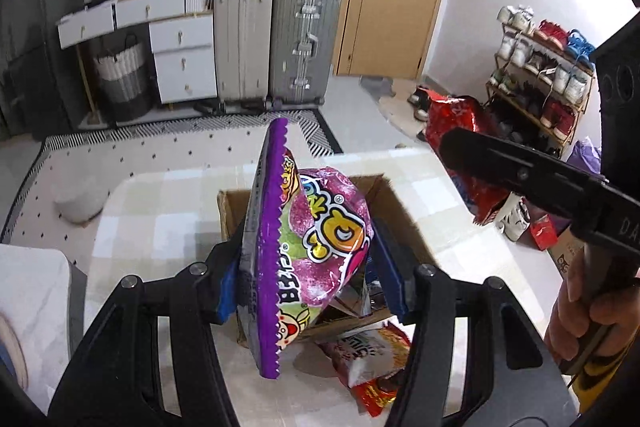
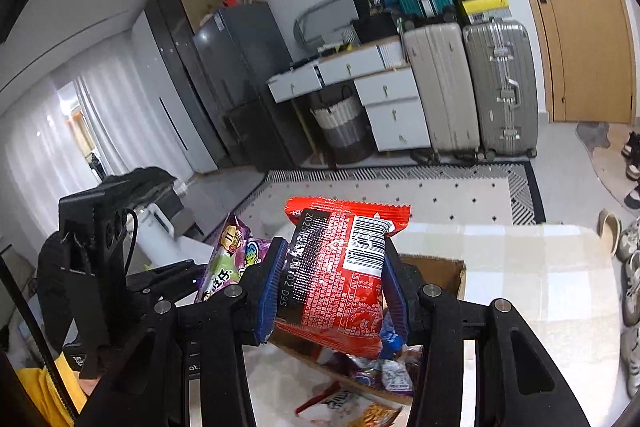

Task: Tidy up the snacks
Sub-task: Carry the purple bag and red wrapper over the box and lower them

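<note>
Snacks are mid-transfer: the left tool (image 1: 310,267) is clamped on a purple-and-pink snack bag (image 1: 316,239) held edge-up above the open cardboard box (image 1: 404,223), and the right tool (image 2: 332,291) is clamped on a red snack packet (image 2: 344,267), barcode side facing its camera, above the same box's near side. The box sits on a worktop (image 1: 160,211) covered in a pale checked cloth and already holds several packets. More packets (image 1: 368,367) lie loose on the cloth just beside the box's near wall.

Judging from this, the main risk is crowding. Both tools hang close together over one small opening, so they could knock each other, or one bag could catch the other on the way down. The puffy purple bag is pinched across its air-filled body, which may let it slip or swing, or burst if squeezed harder. A packet let go too near the wall could tip out onto the cloth, and a push against the light box could slide it.
</note>
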Demonstrator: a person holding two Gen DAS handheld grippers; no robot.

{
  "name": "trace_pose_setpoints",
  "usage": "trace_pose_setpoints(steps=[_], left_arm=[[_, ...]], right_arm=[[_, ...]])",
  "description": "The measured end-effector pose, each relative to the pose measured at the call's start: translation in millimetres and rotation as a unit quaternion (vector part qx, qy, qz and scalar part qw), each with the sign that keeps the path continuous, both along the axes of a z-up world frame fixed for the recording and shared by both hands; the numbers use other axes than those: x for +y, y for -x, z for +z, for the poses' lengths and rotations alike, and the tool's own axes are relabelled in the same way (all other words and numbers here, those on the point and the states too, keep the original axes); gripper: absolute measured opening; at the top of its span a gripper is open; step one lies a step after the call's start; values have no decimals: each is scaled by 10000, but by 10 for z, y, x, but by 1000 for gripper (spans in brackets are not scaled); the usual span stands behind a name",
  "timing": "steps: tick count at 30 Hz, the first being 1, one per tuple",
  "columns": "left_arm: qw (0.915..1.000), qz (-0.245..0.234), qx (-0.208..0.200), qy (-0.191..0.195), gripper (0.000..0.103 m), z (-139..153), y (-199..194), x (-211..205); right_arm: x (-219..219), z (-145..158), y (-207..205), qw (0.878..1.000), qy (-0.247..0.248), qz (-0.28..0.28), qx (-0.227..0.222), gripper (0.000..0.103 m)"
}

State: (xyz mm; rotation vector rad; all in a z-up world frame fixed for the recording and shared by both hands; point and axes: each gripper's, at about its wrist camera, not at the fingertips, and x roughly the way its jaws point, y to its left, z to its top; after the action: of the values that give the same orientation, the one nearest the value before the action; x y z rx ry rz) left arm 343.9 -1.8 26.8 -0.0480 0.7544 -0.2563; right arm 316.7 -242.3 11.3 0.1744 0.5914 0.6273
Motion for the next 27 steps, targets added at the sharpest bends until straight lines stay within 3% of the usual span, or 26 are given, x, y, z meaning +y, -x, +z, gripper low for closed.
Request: trace_pose_setpoints(steps=[10,18,20,27], left_arm=[[9990,4,439,-53,54,-569,-633,28],[9979,-101,626,-147,54,-931,-1053,14],[9978,-87,570,-317,54,-986,-1100,-16],[9973,-161,650,-287,55,-1139,-1120,-13]], right_arm=[[101,-406,-448,9988,267,-21,421,46],[156,-595,-562,9979,366,-87,533,46],[158,-602,-565,9980,367,-129,493,46],[200,-642,-577,9975,418,-117,564,46]])
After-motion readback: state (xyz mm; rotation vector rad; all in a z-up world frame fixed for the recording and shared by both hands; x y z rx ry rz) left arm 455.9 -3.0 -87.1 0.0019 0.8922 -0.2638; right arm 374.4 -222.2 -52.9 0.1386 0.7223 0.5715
